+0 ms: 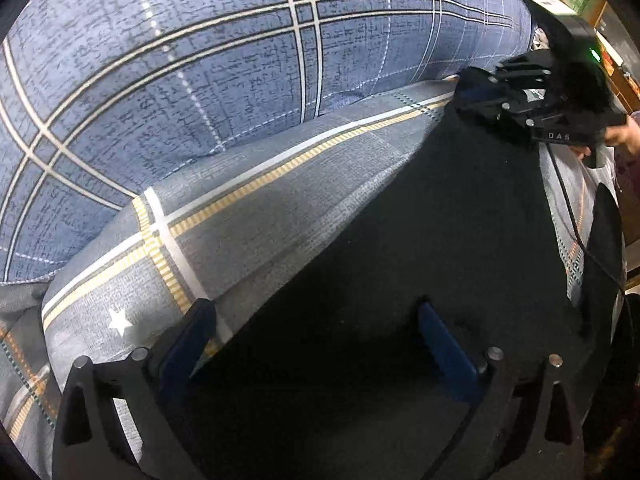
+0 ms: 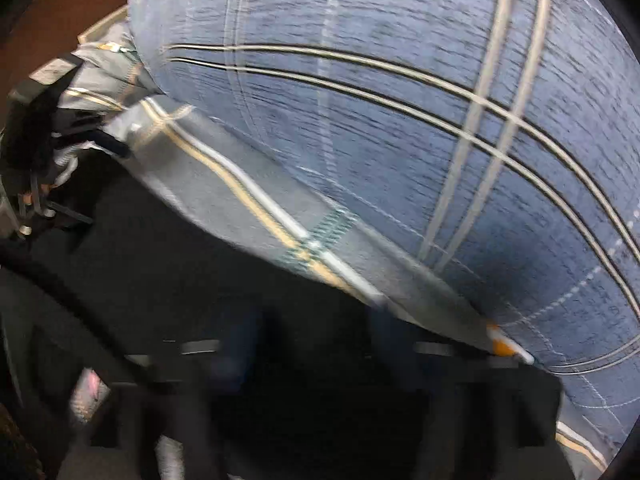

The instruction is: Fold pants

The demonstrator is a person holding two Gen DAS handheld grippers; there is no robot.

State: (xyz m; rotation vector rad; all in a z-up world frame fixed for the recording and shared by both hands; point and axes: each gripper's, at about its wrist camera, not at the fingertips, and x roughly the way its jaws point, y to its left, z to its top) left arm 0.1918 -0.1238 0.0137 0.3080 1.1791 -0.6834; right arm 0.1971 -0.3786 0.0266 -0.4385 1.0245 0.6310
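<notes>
Left tool [image 1: 316, 340] nearest, fingers spread wide, straddling near-left edge of dark pants [image 1: 400, 260], nothing pinched. Pants lie flat on grey striped bedsheet [image 1: 248, 208]. Right tool [image 1: 480, 96] at pants' far end; its own view blurred, spread or pinching, cannot tell. Blue plaid quilt [image 1: 200, 60] beyond. Step: probably taking hold for fold. Next: close on edge, carry across.

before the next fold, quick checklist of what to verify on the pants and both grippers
1. Pants lie flat on the grey bedsheet: ok, no big wrinkles visible.
2. Left gripper open over the near pants edge: ok, not clamped.
3. Right gripper at the far end of the pants: ok.
4. Right gripper's hold on the fabric: cannot tell, its own view is blurred.
5. Blue plaid quilt off the pants: ok.
</notes>
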